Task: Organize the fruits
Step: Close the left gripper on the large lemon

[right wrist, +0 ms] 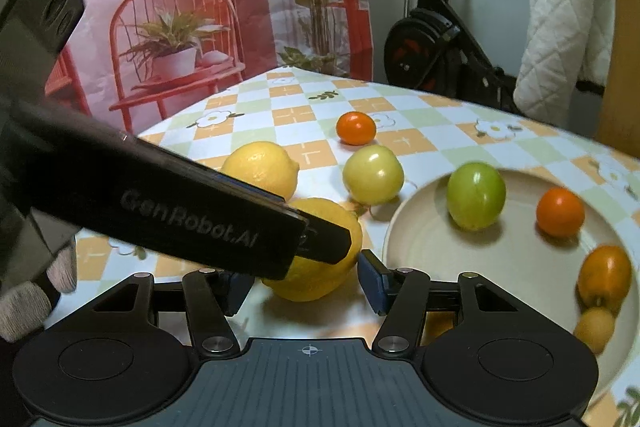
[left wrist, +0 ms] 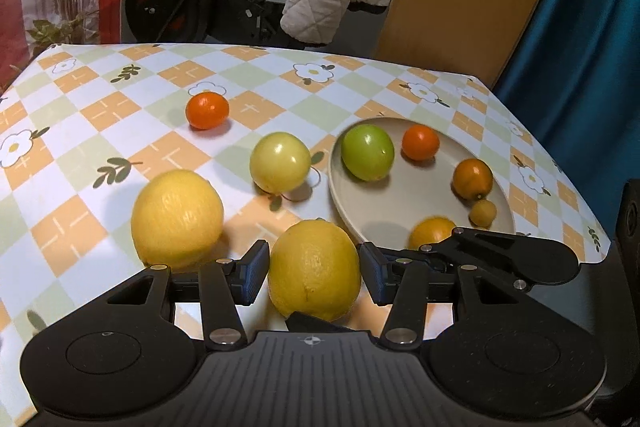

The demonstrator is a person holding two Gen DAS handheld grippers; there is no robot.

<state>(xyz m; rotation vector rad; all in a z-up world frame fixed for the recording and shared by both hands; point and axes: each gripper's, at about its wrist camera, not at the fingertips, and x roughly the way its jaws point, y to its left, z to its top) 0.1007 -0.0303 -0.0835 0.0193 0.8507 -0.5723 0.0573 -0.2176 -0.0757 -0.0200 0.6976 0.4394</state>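
While the beige plate [left wrist: 420, 195] holds a green fruit [left wrist: 367, 153], a small orange [left wrist: 420, 143], a darker orange [left wrist: 473, 179], a tiny yellow fruit [left wrist: 483, 213] and an orange-yellow fruit [left wrist: 430, 233] at its near rim, four fruits lie off it to the left. Touching its left rim, a lemon [left wrist: 314, 269] is grasped by the left gripper [left wrist: 314, 275], a pad on either side. Only the right wrist view shows gloved fingers [right wrist: 24, 303]. There the right gripper [right wrist: 306, 283] flanks that lemon, one pad hidden; I cannot tell whether it grips.
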